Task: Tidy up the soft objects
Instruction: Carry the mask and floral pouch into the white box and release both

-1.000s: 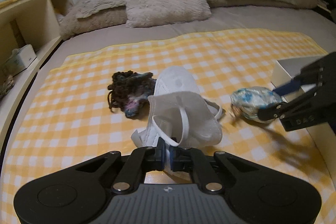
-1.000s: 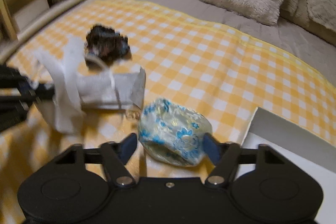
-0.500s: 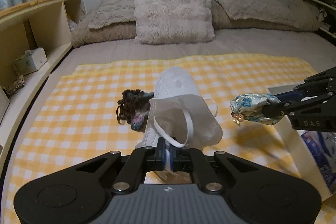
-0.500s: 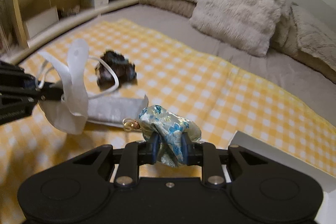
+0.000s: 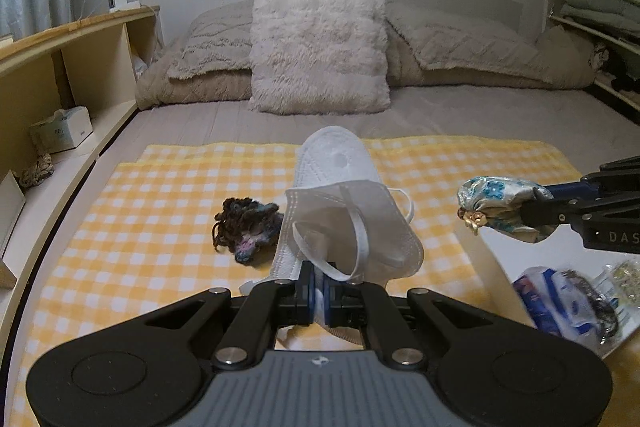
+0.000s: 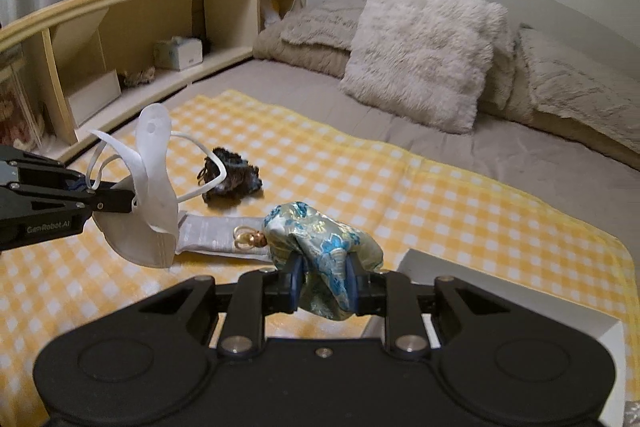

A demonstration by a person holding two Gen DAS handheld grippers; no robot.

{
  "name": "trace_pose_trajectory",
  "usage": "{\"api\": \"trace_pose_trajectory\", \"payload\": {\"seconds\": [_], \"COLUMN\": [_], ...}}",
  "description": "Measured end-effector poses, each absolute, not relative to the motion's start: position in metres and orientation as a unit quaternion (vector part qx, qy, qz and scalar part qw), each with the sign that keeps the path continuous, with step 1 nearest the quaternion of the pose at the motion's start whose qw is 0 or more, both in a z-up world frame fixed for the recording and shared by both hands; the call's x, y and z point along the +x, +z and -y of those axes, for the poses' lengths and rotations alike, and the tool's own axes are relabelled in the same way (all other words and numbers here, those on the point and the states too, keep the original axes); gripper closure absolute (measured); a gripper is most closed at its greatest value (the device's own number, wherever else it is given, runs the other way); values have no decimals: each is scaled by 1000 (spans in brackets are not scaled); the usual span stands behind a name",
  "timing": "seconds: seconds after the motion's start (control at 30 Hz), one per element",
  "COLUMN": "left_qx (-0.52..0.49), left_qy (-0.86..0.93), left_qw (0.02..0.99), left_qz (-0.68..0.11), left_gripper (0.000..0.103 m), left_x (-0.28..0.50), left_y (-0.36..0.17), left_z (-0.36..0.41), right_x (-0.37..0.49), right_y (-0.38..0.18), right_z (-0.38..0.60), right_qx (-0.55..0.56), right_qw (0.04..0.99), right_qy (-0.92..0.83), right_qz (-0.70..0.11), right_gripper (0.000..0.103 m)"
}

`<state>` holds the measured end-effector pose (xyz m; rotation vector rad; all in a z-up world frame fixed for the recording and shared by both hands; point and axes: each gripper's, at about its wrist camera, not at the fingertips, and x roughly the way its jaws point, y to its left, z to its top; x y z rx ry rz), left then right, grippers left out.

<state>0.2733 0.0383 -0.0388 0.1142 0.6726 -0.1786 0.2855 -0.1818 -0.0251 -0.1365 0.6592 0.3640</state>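
Observation:
My left gripper point(image 5: 319, 297) is shut on a white face mask point(image 5: 352, 227), which hangs lifted above the yellow checked cloth point(image 5: 160, 211); the same mask point(image 6: 154, 195) shows at the left of the right wrist view, pinched by the left gripper point(image 6: 130, 201). My right gripper point(image 6: 322, 285) is shut on a blue-and-gold brocade pouch point(image 6: 320, 239) with a small gold bell, held in the air over the edge of a white box point(image 6: 500, 287). The pouch point(image 5: 500, 203) and right gripper point(image 5: 536, 205) appear at the right of the left wrist view. A dark yarn bundle point(image 5: 248, 223) lies on the cloth.
A flat grey packet point(image 6: 216, 231) lies on the cloth under the mask. The white box point(image 5: 500, 247) holds a blue-white package point(image 5: 552, 303) and other small items. A fluffy pillow point(image 5: 320, 47) and beige pillows sit at the bed head. Wooden shelving point(image 6: 120, 39) runs along the left.
The right gripper closed on the brocade pouch and lifted it off the cloth toward the white box. The left gripper rose with the mask, pulling it clear of the cloth.

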Motion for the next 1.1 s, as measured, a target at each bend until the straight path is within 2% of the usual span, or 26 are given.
{"api": "trace_pose_trajectory", "payload": {"seconds": [0.57,1.1], "left_qx": [34,38], "left_qy": [-138,-214], "left_qw": [948,937], "left_qz": [-284,-275], "left_gripper": [98,98], "left_x": [253,269], "left_y": [-4,-12], "left_z": [0,77], "right_x": [236,216], "right_y": [15,11], "right_z": [252,339], "right_qx": [-14,20], "right_qw": [952,958], "right_qy": [128,33], "right_qz": [-277,-283], "right_gripper": [80,80]}}
